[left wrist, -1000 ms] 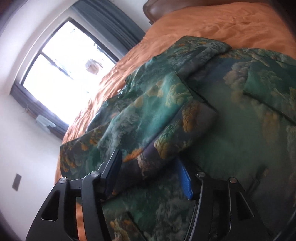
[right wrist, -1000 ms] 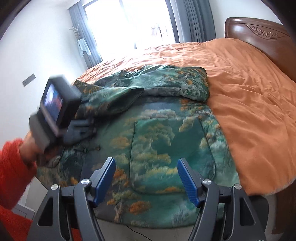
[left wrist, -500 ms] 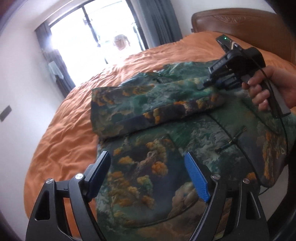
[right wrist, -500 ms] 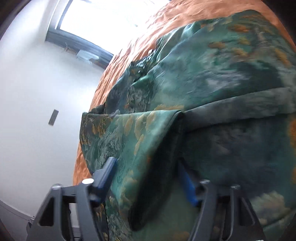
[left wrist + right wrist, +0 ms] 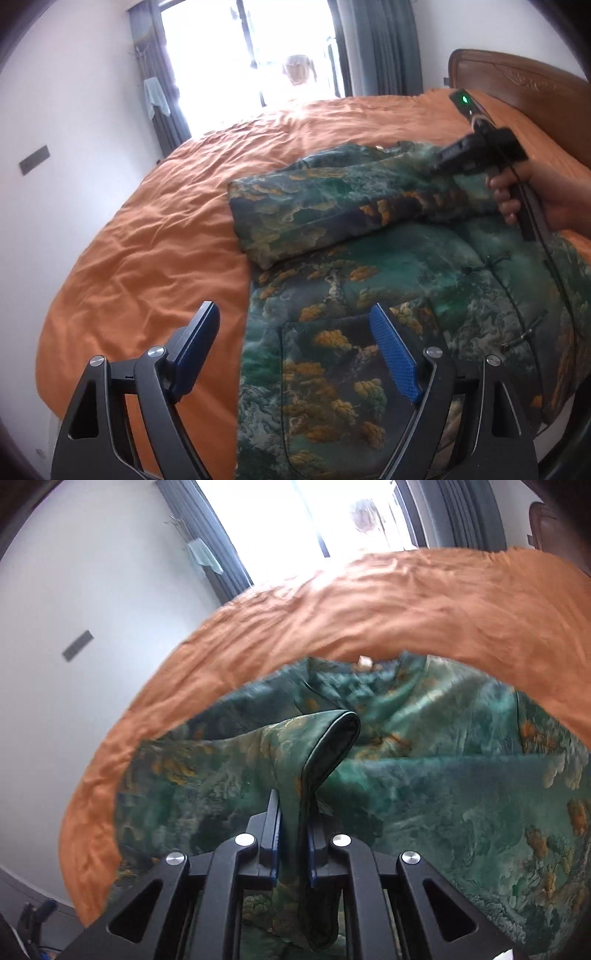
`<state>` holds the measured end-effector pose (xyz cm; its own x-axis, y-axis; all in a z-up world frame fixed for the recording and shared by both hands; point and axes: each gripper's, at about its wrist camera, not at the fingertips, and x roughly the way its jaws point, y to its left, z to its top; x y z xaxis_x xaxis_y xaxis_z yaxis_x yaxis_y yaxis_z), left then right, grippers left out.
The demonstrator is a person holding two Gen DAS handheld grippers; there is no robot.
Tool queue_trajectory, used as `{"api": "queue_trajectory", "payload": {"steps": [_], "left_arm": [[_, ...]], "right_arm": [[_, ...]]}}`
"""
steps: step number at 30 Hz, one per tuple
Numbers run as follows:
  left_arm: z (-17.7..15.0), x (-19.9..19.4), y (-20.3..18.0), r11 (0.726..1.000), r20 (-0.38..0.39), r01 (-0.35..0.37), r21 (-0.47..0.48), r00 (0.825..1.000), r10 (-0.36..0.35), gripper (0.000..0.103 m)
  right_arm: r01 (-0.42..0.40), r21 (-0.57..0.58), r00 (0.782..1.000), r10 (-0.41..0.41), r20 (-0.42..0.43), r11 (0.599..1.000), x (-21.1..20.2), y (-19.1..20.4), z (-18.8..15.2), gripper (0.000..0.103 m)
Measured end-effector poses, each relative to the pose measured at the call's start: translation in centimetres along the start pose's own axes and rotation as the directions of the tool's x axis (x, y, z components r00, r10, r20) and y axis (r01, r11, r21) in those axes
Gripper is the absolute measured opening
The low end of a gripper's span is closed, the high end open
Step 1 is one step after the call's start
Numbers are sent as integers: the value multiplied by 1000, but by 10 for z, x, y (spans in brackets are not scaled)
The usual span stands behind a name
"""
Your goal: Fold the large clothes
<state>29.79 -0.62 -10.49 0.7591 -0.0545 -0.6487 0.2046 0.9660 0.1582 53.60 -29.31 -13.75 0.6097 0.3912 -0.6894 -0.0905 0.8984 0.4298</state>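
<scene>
Large patterned jacket point(image 5: 369, 295), green brocade with orange-gold tree motifs, lies spread on a bed under an orange duvet point(image 5: 147, 240), hem toward the near edge, collar toward the window point(image 5: 258, 48). One sleeve point(image 5: 332, 206) is already folded across the chest, lying crosswise over the body panel; frog-knot fastenings point(image 5: 524, 332) run down the front, so the garment is face up. Left tool point(image 5: 295, 354) hangs above the near hem with its jaws spread wide and nothing between the pads; the patch pocket shows in the gap below them. It sits clear of the cloth, probably parked so as not to drag the panel while the other side is worked. Right tool point(image 5: 293, 834) is clamped tight on the piped cuff end of the other sleeve point(image 5: 314, 746), fabric pinched between the pads and its edge drooping below them. In the left wrist view the person's hand point(image 5: 532, 195) grips that tool's handle over the far right shoulder of the jacket. Holding by the cuff makes sense: it gives control of the whole sleeve length for carrying it across. Judgement: the step in hand is the second sleeve fold, the body folds not yet done. Padded cloth looks thick and slippery; the pinch could slide off the piping if pulled fast.
</scene>
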Motion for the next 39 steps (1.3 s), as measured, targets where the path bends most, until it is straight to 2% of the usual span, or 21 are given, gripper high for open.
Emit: {"api": "queue_trajectory", "payload": {"steps": [3, 4, 5, 6, 7, 8, 10, 11, 13, 15, 16, 18, 21, 23, 25, 26, 31, 35, 37, 39], "left_arm": [[6, 13, 7, 1000, -28, -4, 7, 1000, 4, 87], [10, 18, 11, 1000, -38, 2, 4, 999, -2, 88], [16, 24, 14, 1000, -49, 16, -7, 999, -17, 88], [22, 30, 19, 999, -57, 30, -23, 998, -32, 90], [29, 37, 26, 998, -63, 44, -46, 997, -46, 91], [37, 45, 32, 996, -63, 57, -69, 996, -61, 91], [55, 60, 39, 991, -58, 77, -108, 995, -83, 91], [65, 70, 43, 988, -57, 85, -127, 994, -92, 91], [88, 96, 49, 977, -58, 113, -178, 990, -125, 91], [112, 125, 53, 965, -58, 141, -221, 986, -158, 87], [125, 140, 53, 961, -62, 145, -235, 985, -164, 86], [145, 170, 53, 960, -72, 133, -247, 985, -155, 85], [155, 216, 50, 952, -131, 126, -280, 977, -168, 84], [147, 243, 47, 952, -182, 115, -285, 968, -171, 84], [129, 272, 41, 954, -260, 103, -281, 949, -178, 85], [120, 280, 39, 954, -274, 103, -280, 944, -183, 85], [115, 255, 41, 951, -232, 130, -280, 952, -199, 86], [96, 201, 33, 950, -181, 233, -209, 945, -272, 86], [81, 189, 27, 953, -201, 259, -161, 936, -288, 87], [72, 195, 24, 960, -236, 252, -124, 932, -276, 87]], "right_arm": [[18, 59, 999, -16, -40, 998, 16, -26, -18, 13], [14, 71, 999, -12, -31, 997, 16, -29, -23, 19], [16, 69, 1000, -15, -17, 997, 13, -29, -25, 26], [33, 58, 999, -33, -14, 998, 9, -27, -25, 45], [52, 37, 999, -51, -15, 998, 3, -25, -26, 56], [97, -2, 995, -97, 2, 995, -8, -20, -25, 56], [194, -66, 977, -186, 102, 979, -34, -10, -26, 56], [207, -96, 969, -190, 161, 974, -48, -4, -27, 56], [138, -124, 973, -112, 201, 983, -64, 3, -26, 56], [-38, -158, 981, 66, 180, 987, -69, 13, -24, 56], [-76, -174, 981, 104, 161, 982, -67, 14, -24, 56], [-76, -202, 993, 92, 74, 977, -40, 21, -27, 56], [-10, -170, 999, 2, -47, 985, 5, 7, -42, 54], [-8, -155, 999, 2, -38, 988, 13, -2, -51, 54], [-13, -148, 1000, 10, -21, 989, 12, -5, -53, 54], [-11, -150, 1000, 8, -23, 989, 14, -4, -54, 54], [-12, -154, 999, 7, -34, 988, 16, -8, -55, 54], [-18, -149, 1000, 15, -26, 989, 26, -3, -55, 54], [-14, -152, 1000, 11, -20, 988, 25, -3, -56, 54], [-6, -157, 1000, 4, -14, 988, 26, -3, -58, 55]]}}
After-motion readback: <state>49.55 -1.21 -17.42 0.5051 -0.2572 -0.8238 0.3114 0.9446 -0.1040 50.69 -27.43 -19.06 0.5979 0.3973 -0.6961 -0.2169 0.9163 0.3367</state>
